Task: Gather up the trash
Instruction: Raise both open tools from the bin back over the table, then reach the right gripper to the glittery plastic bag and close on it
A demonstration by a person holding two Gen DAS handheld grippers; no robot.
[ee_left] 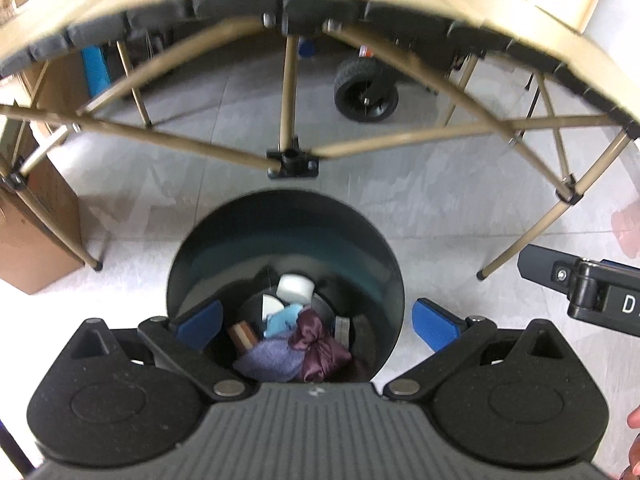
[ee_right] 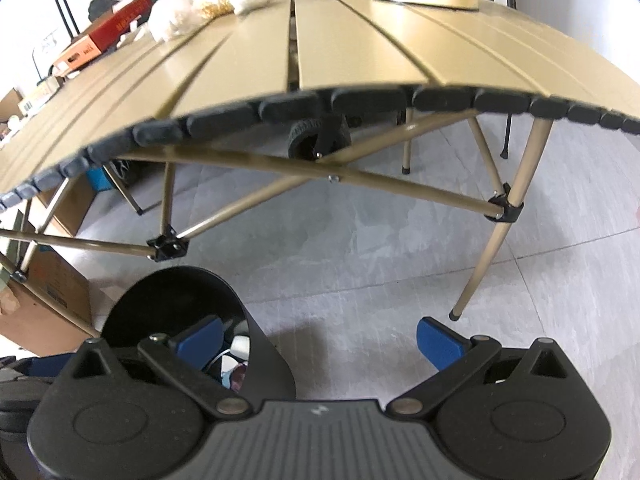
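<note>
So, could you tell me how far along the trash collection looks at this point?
Several items already lie in the black bin: a maroon cloth bundle, a purple cloth and a white piece. Nothing is in hand: the left gripper is open above the bin, and the right gripper is open too. White fluffy items lie on the table.
</note>
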